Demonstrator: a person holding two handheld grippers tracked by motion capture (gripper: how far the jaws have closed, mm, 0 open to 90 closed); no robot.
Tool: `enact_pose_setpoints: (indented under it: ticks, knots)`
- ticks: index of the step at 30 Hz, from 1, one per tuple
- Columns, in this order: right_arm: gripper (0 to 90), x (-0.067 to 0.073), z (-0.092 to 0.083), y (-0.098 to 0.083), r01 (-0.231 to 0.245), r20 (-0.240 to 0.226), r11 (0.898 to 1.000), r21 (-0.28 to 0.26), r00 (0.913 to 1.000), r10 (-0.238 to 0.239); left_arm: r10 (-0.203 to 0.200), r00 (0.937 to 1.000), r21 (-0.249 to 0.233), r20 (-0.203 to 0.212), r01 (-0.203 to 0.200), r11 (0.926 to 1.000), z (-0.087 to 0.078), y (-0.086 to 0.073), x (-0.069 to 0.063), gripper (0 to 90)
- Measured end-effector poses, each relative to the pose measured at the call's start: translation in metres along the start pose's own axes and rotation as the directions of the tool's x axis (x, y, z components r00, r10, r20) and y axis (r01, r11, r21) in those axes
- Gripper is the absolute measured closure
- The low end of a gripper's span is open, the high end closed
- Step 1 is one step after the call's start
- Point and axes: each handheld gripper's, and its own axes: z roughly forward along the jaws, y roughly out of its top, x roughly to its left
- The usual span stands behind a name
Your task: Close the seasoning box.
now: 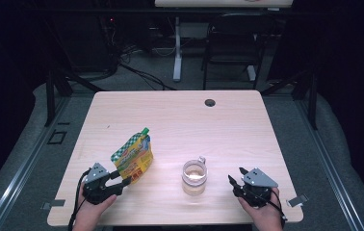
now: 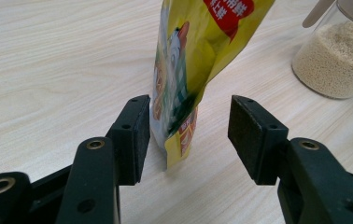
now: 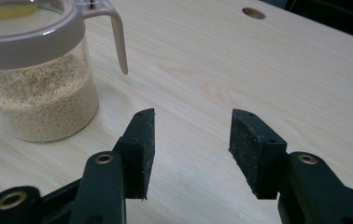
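The left gripper (image 1: 122, 181) sits at the near edge of the surface (image 1: 180, 120), its jaws wide around the lower corner of the yellow pouch (image 2: 188, 70), not pressing it. The right gripper (image 3: 191, 140) has its jaws wide with nothing between them, just beside the jar of grains (image 1: 194, 177). The pouch stands tilted, near the jar.

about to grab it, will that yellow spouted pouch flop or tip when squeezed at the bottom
Probably floppy: the yellow printed foil pouch with green cap already leans, and its bottom corner looks thin and creased. Likely to tip, since it stands tall on a narrow base between the open left tool.
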Motion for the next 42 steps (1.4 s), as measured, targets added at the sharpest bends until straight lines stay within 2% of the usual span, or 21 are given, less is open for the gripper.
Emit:
enact_pose_setpoints:
  ticks: [6, 7, 9, 13, 24, 26, 29, 34, 42]
  knots:
    - [50.4, -0.004, 0.008, -0.005, -0.049, -0.019, 0.998, 0.027, 0.9986, 0.049, -0.004, 1.0000, -0.006, 0.004, 0.004, 1.0000, 0.000, -0.001, 0.000, 49.0]
    - [50.3, -0.004, 0.009, -0.006, -0.053, -0.023, 0.998, 0.029, 0.9983, 0.053, -0.003, 1.0000, 0.009, 0.006, 0.003, 1.0000, 0.000, 0.000, 0.001, 49.0]
    - [50.1, -0.003, 0.011, -0.007, -0.058, -0.025, 0.998, 0.035, 0.9980, 0.059, -0.001, 1.0000, 0.008, 0.005, 0.001, 1.0000, 0.001, -0.001, 0.001, 49.0]
    - [49.6, 0.000, 0.013, -0.006, -0.038, -0.036, 0.998, 0.049, 0.9986, 0.039, -0.008, 1.0000, 0.004, 0.001, 0.008, 1.0000, 0.001, -0.001, 0.002, 49.0]
    - [49.2, 0.008, 0.016, -0.005, -0.035, -0.094, 0.998, 0.053, 0.9948, 0.039, -0.017, 0.9998, -0.002, -0.003, 0.017, 0.9999, -0.002, -0.002, 0.006, 48.9]
    - [49.3, 0.008, 0.016, -0.005, -0.042, -0.107, 0.998, 0.050, 0.9932, 0.047, -0.021, 0.9998, -0.003, -0.002, 0.021, 0.9998, -0.002, -0.002, 0.006, 48.9]
    - [49.3, 0.007, 0.015, -0.005, -0.089, -0.135, 0.995, 0.038, 0.9864, 0.094, -0.020, 0.9998, 0.000, -0.001, 0.020, 0.9998, -0.001, -0.002, 0.006, 48.9]
    - [49.3, 0.005, 0.016, -0.006, -0.105, -0.130, 0.994, 0.040, 0.9855, 0.109, -0.009, 1.0000, 0.016, -0.002, 0.009, 0.9998, 0.000, -0.002, 0.005, 48.9]
    - [49.2, 0.004, 0.018, -0.006, -0.100, -0.126, 0.994, 0.047, 0.9864, 0.105, -0.003, 1.0000, 0.017, 0.000, 0.003, 0.9999, 0.001, -0.002, 0.003, 48.9]
